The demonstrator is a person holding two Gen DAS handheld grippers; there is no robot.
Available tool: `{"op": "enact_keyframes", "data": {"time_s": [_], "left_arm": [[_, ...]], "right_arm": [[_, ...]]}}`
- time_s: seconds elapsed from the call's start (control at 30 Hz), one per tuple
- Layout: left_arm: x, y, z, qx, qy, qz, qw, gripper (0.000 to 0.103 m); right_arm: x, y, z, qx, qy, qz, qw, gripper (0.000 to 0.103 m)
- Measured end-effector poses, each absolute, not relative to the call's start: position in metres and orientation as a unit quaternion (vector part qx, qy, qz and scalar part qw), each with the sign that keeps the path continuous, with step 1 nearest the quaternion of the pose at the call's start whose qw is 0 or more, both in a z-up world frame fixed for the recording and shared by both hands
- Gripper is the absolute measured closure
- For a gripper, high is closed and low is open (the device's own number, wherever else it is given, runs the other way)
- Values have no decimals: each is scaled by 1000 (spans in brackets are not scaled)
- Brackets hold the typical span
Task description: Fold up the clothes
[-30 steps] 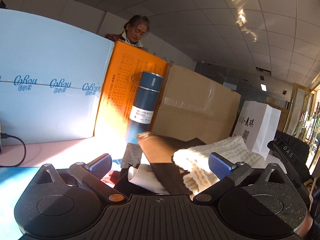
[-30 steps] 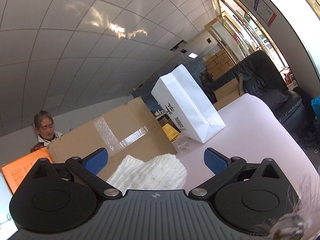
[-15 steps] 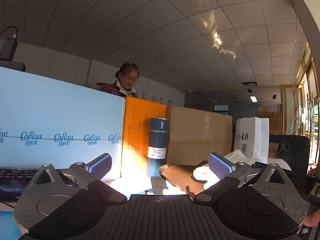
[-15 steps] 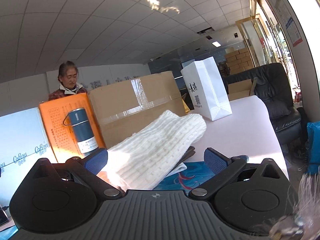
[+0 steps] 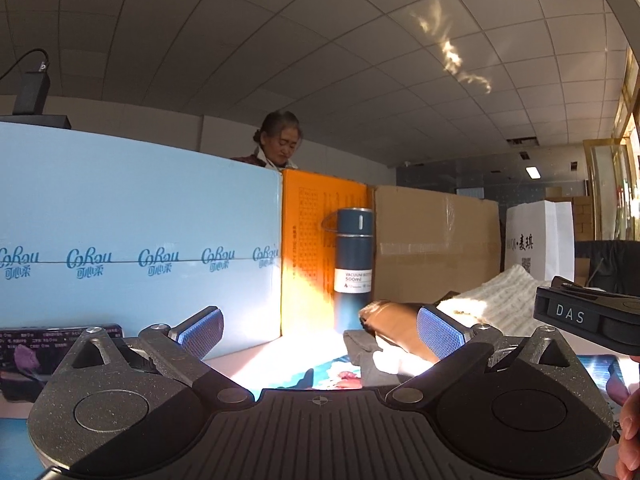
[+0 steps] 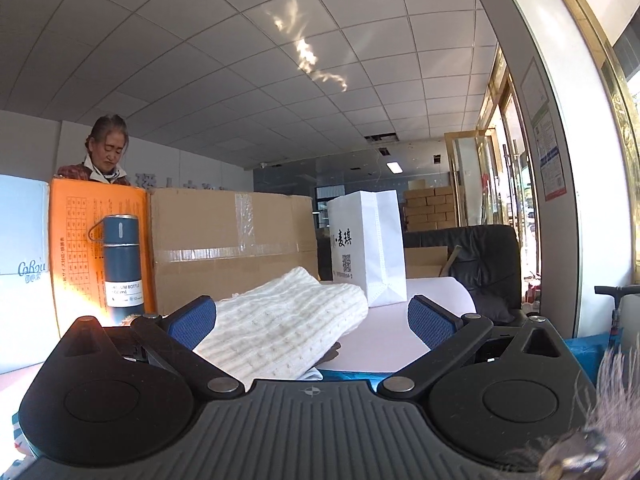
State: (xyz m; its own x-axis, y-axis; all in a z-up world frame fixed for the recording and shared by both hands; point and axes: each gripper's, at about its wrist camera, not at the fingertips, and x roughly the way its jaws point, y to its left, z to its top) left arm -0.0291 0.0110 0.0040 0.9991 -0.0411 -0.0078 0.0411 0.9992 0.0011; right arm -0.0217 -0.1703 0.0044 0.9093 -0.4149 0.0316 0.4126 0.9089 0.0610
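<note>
A white ribbed knit garment [image 6: 288,328] lies folded on top of a pile on the table, straight ahead of my right gripper [image 6: 312,320], which is open and empty just short of it. In the left wrist view the same white knit [image 5: 504,296] sits at the right, beside a brown garment [image 5: 396,320] and a dark grey one [image 5: 360,350]. My left gripper [image 5: 320,330] is open and empty, held low near the table, with the pile just ahead to its right. The right gripper's body [image 5: 588,316] shows at the right edge of that view.
A blue vacuum bottle [image 5: 353,268] stands behind the pile, also in the right wrist view [image 6: 120,268]. Behind it are a light blue box [image 5: 136,240], an orange box [image 5: 312,240] and a brown carton [image 6: 232,248]. A white paper bag [image 6: 368,248] stands at the right. A woman [image 5: 280,144] is behind the boxes.
Both grippers have tilted down from the ceiling and leveled off and drawn back a little from the pile. The white knit now lies on the pile. Both stay open.
</note>
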Motion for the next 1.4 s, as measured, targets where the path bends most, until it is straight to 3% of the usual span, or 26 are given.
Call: {"op": "enact_keyframes", "data": {"time_s": [1.4], "left_arm": [[-35,7,2,11,-4,-56,998,0]], "right_arm": [[-38,-170,3,45,-35,-197,979,0]]}}
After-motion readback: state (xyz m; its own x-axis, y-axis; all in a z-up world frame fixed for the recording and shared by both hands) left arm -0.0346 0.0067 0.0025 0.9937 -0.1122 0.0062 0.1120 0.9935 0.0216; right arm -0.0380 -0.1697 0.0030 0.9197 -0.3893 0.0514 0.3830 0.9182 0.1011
